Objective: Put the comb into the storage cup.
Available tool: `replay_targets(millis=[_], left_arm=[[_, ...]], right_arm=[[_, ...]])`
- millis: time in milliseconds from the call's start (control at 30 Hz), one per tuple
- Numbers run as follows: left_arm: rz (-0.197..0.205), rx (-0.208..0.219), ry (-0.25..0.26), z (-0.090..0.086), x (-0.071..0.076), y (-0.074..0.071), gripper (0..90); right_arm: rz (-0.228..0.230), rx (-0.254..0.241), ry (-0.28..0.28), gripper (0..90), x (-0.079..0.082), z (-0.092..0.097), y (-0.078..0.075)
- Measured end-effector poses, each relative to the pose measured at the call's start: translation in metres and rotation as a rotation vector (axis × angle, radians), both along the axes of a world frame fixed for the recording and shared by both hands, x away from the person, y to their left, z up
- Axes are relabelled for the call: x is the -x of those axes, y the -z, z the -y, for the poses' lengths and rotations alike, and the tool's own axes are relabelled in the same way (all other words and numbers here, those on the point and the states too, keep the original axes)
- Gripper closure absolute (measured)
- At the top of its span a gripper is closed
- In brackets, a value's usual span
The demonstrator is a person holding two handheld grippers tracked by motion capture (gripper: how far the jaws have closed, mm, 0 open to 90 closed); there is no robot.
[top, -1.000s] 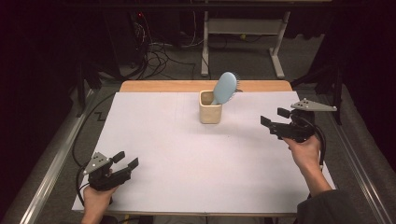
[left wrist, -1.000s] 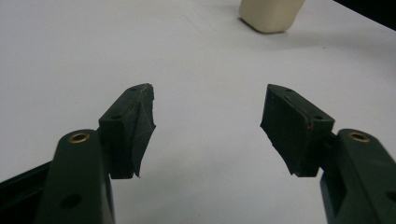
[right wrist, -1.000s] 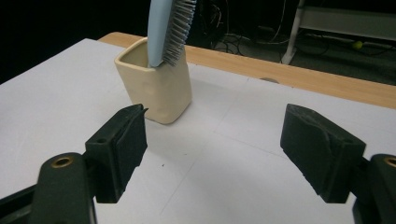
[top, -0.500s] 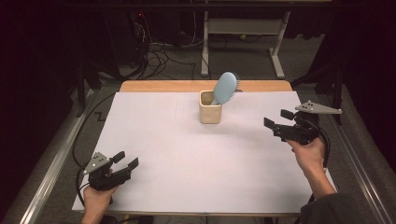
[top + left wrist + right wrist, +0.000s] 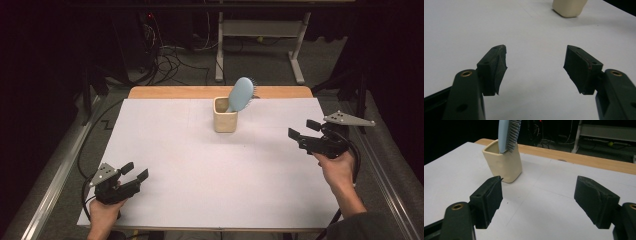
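Observation:
A cream cup (image 5: 225, 121) stands upright toward the back of the white table (image 5: 200, 165), with a light blue hairbrush (image 5: 241, 94) leaning in it, head up. My right gripper (image 5: 303, 129) hovers at the table's right side, open and empty, pointing toward the cup (image 5: 504, 163) and the brush (image 5: 508, 133). My left gripper (image 5: 135, 171) rests near the front left corner, open with nothing between its fingers. In the left gripper view the cup's base (image 5: 569, 8) sits far ahead, beyond my left gripper (image 5: 535, 56).
A wooden strip (image 5: 220, 92) runs along the table's far edge. Beyond it are cables on the floor and a white metal frame (image 5: 260, 35). Metal rails (image 5: 45, 195) flank the table on both sides.
My right gripper has drifted slightly to the right and toward the front, away from the cup. The left gripper, cup and brush have stayed put.

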State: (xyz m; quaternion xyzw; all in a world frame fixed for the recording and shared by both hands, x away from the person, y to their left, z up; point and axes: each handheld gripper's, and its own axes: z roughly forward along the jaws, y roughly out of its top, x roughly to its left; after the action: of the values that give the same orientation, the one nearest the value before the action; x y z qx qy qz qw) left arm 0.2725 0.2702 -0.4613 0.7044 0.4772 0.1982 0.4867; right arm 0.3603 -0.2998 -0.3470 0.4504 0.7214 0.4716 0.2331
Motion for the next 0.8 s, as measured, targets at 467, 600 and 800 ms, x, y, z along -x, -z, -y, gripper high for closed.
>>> replay_targets(millis=[467,600,800], left_arm=[[0.001,0.000,0.000,0.000,0.000,0.000,34.8],[0.001,-0.001,0.000,0.000,0.000,0.000,34.8],[0.002,-0.001,0.001,0.000,0.000,0.000,34.8]], right_arm=[[0.013,-0.024,0.011,23.4,0.006,0.010,0.000],[0.017,-0.028,0.014,23.5,0.008,0.013,0.000],[0.021,-0.034,0.016,23.5,0.011,0.016,0.000]])
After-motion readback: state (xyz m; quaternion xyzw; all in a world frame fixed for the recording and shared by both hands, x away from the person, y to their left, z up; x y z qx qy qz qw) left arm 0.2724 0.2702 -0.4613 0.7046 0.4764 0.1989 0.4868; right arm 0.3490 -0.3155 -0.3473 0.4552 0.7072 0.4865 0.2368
